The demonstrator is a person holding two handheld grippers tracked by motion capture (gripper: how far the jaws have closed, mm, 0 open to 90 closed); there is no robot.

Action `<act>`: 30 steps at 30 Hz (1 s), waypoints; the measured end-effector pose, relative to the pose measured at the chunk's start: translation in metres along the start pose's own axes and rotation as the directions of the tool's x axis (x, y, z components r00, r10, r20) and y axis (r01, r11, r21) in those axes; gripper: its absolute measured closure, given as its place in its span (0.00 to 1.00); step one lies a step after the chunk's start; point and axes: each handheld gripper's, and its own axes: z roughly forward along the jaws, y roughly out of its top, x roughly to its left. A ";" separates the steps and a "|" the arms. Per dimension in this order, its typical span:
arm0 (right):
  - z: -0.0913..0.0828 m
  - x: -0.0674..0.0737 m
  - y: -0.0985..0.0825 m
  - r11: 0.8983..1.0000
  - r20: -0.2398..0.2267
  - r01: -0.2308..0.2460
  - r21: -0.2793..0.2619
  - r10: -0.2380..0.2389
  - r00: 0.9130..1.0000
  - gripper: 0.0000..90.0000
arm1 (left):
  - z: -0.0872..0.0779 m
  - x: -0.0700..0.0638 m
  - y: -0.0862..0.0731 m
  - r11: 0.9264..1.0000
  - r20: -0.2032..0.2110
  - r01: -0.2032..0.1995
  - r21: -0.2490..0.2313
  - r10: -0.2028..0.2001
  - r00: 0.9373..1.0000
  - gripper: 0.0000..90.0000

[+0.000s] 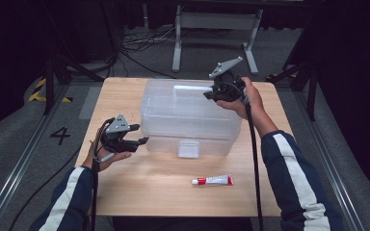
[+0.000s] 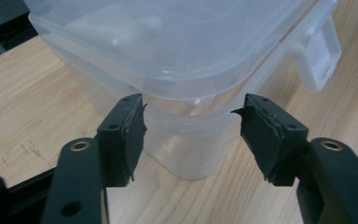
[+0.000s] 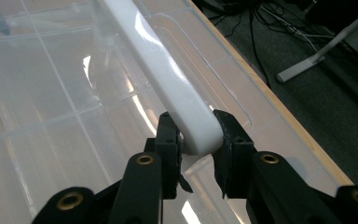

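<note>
One right claw point(image 3: 196, 140) view shows the gripped white handle point(image 3: 168, 79)

A recording lab or studio is being shown: black curtains point(image 1: 9, 43) are hanging at the upper left, cables point(image 1: 139, 41) are lying across the grey floor point(image 1: 9, 144) at top centre, and a metal stand point(image 1: 217, 29) is standing behind the wooden counter point(image 1: 164, 192).

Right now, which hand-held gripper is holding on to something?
The right hand-held gripper, at the box's far side: its jaws pinch the white handle. The left hand-held gripper is open beside the box, gripping nothing.
</note>
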 end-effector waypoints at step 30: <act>-0.014 -0.006 0.017 0.999 0.046 0.021 0.045 -0.023 0.999 0.76 | -0.003 0.004 0.010 0.999 -0.113 -0.034 -0.018 0.032 0.993 0.91</act>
